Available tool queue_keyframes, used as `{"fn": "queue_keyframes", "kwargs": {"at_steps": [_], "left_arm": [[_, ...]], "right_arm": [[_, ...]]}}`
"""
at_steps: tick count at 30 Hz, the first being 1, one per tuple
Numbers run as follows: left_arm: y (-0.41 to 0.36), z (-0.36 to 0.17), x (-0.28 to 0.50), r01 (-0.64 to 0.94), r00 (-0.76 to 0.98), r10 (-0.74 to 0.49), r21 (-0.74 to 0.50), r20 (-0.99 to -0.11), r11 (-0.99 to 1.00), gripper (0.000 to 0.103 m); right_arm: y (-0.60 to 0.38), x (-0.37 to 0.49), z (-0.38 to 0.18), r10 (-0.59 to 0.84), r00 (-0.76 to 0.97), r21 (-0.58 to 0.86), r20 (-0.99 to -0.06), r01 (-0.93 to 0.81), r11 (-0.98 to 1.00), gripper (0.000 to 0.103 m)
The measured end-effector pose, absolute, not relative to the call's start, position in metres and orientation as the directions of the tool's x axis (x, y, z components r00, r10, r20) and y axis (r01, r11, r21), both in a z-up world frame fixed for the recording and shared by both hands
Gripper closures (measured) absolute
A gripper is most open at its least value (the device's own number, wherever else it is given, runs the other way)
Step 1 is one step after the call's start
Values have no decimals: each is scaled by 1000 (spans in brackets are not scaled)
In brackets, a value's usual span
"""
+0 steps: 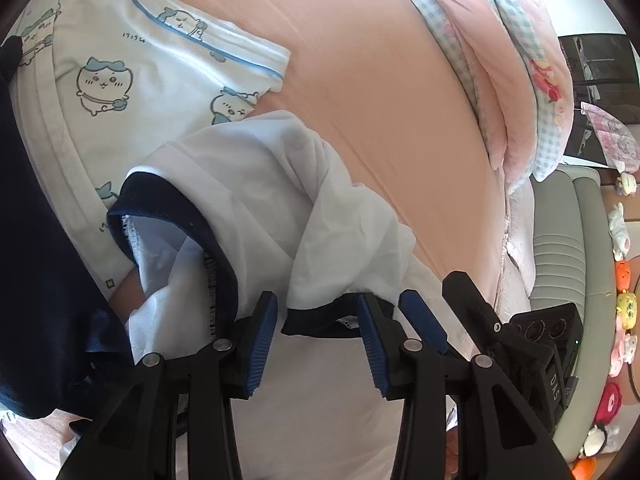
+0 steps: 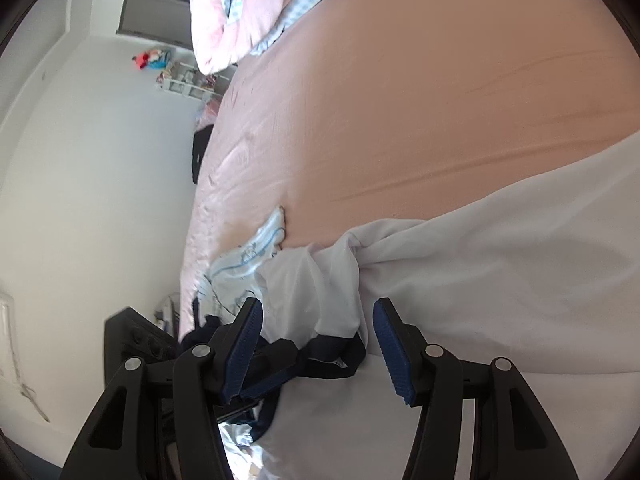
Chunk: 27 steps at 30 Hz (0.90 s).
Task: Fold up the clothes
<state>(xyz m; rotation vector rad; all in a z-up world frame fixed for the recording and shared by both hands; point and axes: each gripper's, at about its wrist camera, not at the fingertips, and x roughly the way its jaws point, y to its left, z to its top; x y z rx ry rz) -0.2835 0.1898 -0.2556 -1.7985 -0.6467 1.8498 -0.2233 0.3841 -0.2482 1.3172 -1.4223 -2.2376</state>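
**White tee with navy trim, bunched up on the pink bed**

Closest in, the left gripper [image 1: 318, 334] has its ribbed blue pads spread apart, with the navy sleeve hem of the white shirt [image 1: 256, 184] hanging in the gap between them. Can't tell if either pad actually touches the fabric, but nothing is clamped. In the left wrist view the right gripper [image 1: 436, 312] sits just beside it, and from its own camera the right gripper [image 2: 318, 344] is spread wide too, holding nothing, with the navy cuff [image 2: 332, 350] lying between the fingers.

The shirt [image 2: 500, 280] is thin, smooth, slightly see-through cotton, crumpled into soft folds at the sleeve and flatter toward the body. The ribbed navy collar [image 1: 160, 208] curls open in a loop.

Just behind it lies a white garment printed with little blue cartoon critters [image 1: 132, 80], piped in blue, partly tucked under the shirt.

Everything rests on a smooth peach-pink bedsheet [image 1: 380, 100]. Further back, a puffy pink quilt with blue gingham edging [image 1: 512, 80] is heaped up, and plush toys [image 1: 624, 312] line a ledge at the far side.
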Motion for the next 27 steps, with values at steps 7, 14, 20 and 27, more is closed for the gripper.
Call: {"fn": "queue_keyframes", "kwargs": {"at_steps": [7,14,20,27], "left_arm": [[205,-258,-290,-12,-6,634,-634,-773,-773,64],[202,-266,-285,0,-21,594,-594,-804,-804,92],[185,-270,-283,40,-16,614,-614,-789,-789,94],[170,-271,-281,85,-4,645,-643,-764,-761,94]], "right_arm": [[397,-236,-283,-622,-603,866,-499,-368,-338,46],[394,-239,-302,-636,-630,889,-446,-398,-228,54],[390,-242,-305,-632,-624,881,-459,-409,-237,66],[378,-248,-285,-654,-522,834,-548,-403,-377,66]]}}
